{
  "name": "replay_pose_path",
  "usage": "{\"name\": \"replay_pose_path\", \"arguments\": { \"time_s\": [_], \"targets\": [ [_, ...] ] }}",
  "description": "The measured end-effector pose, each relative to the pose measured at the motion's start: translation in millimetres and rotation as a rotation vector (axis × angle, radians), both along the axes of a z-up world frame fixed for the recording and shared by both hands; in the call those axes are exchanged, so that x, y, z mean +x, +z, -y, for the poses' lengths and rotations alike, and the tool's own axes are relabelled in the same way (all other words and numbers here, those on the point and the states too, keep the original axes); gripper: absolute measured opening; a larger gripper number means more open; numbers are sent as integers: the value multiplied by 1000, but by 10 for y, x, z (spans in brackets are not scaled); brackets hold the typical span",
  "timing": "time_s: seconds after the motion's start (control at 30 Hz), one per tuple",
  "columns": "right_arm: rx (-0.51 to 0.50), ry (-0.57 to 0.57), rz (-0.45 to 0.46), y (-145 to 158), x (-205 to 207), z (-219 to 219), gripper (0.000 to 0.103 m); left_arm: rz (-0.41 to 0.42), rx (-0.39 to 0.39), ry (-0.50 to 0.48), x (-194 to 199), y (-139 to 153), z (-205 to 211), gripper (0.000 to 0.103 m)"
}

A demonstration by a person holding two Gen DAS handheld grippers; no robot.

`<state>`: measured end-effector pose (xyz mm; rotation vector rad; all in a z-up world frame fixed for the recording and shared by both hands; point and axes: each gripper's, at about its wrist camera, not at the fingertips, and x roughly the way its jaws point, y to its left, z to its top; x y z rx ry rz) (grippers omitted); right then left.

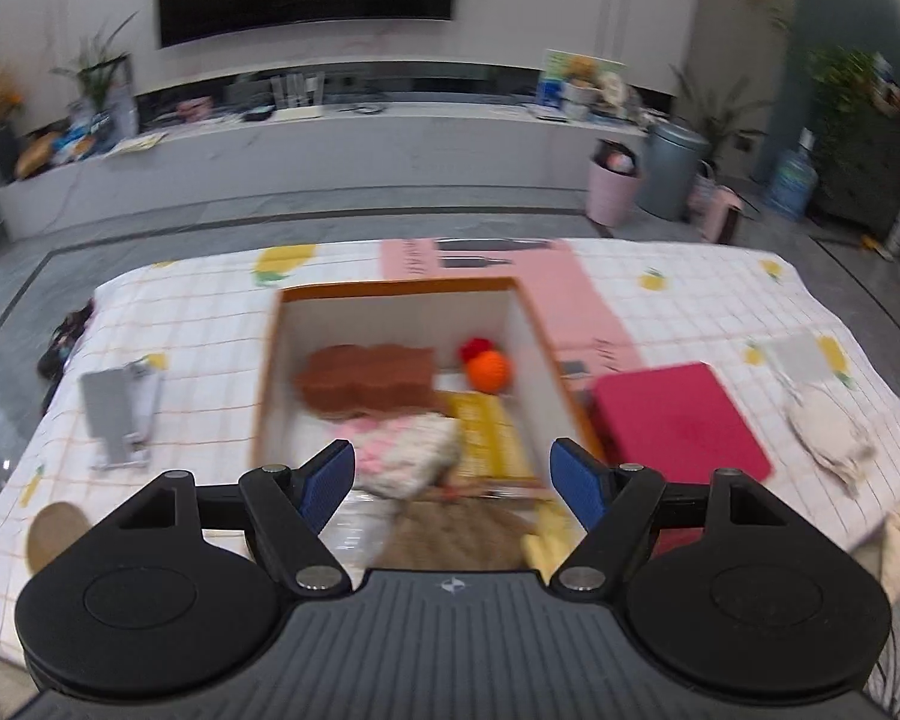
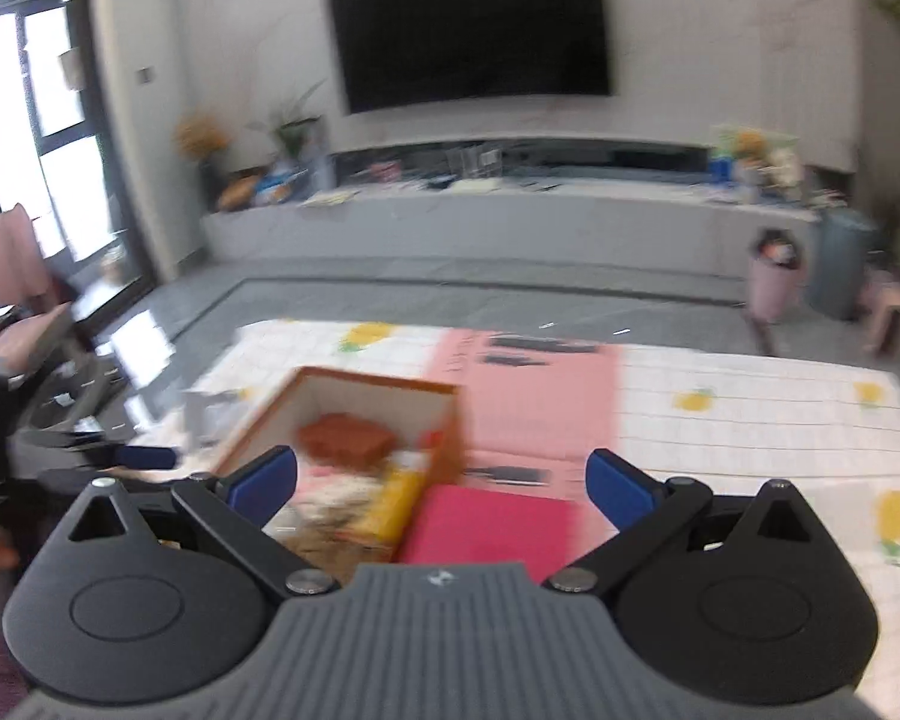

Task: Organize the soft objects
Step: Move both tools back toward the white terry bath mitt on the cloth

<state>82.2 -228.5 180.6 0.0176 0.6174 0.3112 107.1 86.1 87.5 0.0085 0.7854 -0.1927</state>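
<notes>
With the box [image 1: 402,300] on the counter [image 1: 690,288] already holding a brown sponge [image 1: 369,381] and orange ball [image 1: 489,372], both jaws released, the red cushion [image 1: 678,420] beside it seems next.

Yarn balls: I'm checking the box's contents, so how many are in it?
2, touching in the box far right corner: an orange ball and a red ball behind it. Others may be hidden.

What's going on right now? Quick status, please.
Both tools, left and right, open, empty. Box holds soft items; red pad lies outside. Nothing blocking.
</notes>
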Motion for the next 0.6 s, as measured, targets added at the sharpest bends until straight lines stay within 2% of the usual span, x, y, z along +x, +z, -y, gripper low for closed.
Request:
{"name": "replay_pose_path", "arguments": {
  "time_s": [0.17,0.23,0.33,0.43,0.5,0.6],
  "targets": [
    [27,-181,-19,-197,-83,721,100,1,28,-96,-64,-29,498,87],
    [-1,-241,-32,-316,-77,935,100,2,49,-129,-92,-63,701,87],
    [-95,-331,-61,-568,-2,1223,100,-8,83,-170,-84,-142,1001,87],
    [-290,-488,-93,-927,201,1410,100,-20,106,-194,-52,-234,1245,87],
    [-385,-484,-120,-1211,357,1556,100,-28,109,-208,-25,-281,1387,87],
    [-395,-443,-217,-1649,647,1737,100,-37,113,-236,-3,-348,1579,87]
  ]
}}
